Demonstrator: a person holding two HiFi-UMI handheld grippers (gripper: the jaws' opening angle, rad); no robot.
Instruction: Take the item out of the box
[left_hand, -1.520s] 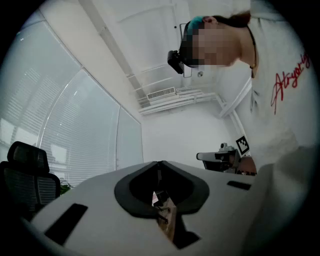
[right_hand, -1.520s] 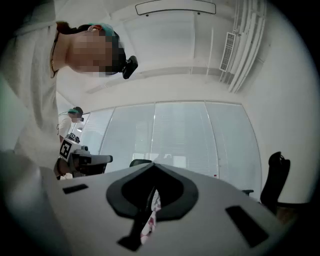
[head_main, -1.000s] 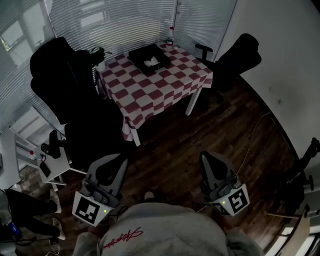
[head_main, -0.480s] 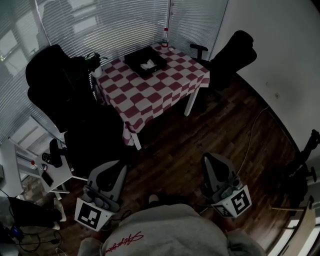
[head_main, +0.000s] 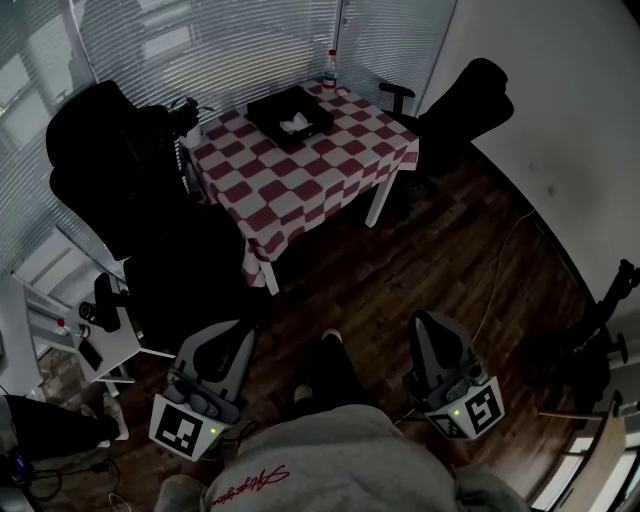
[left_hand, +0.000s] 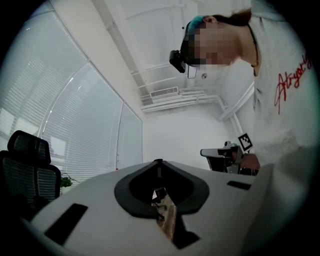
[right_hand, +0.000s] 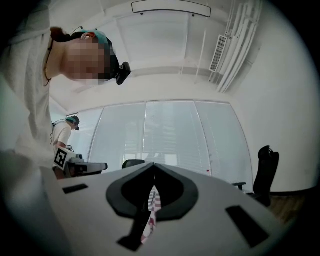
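The fingers (head_main: 238, 348) of the left gripper (head_main: 228, 332) and right gripper (head_main: 428, 325) are closed and empty, likely because the box (head_main: 291, 118) on the tabletop (head_main: 300, 190) is well away.

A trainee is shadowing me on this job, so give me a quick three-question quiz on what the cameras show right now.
1. True or false: the white item lies in the black box on the checkered table.
2. The jaws of the right gripper are: A) wide apart; B) together with nothing held; C) shut on the item.
3. Fill in: beyond the box, at the table's far edge, stands a ____.
Key: 1 true; 2 B; 3 bottle.
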